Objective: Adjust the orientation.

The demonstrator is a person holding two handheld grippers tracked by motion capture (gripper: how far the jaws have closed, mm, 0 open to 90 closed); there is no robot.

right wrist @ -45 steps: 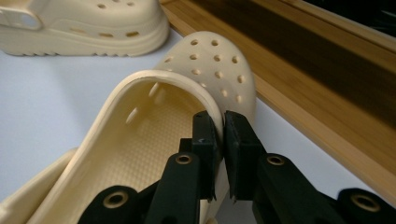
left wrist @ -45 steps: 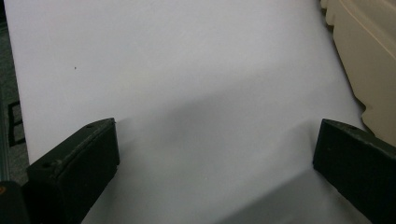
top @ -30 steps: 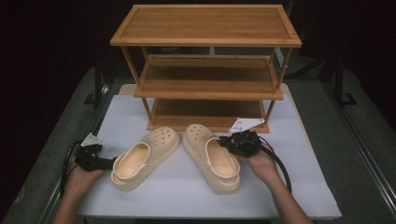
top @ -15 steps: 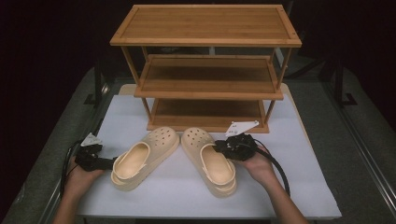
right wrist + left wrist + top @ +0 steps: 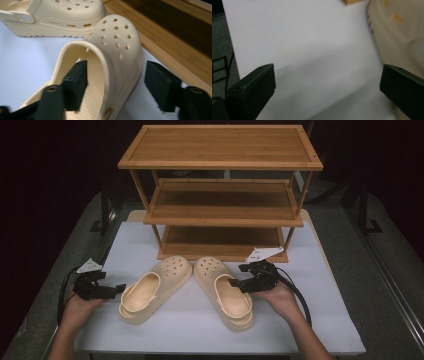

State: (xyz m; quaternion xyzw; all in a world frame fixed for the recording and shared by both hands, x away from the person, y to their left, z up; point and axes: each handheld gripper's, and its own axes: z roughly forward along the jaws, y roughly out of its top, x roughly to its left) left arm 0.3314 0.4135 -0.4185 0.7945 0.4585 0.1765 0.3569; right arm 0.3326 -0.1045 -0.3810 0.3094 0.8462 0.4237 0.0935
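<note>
Right tool (image 5: pixel 239 282) shifted left; one jaw now inside right clog (image 5: pixel 225 290), other outside wall.

Two cream perforated clogs (image 5: pixel 186 288), brown wooden rack (image 5: pixel 220 190), white tabletop (image 5: pixel 320 320).
</note>
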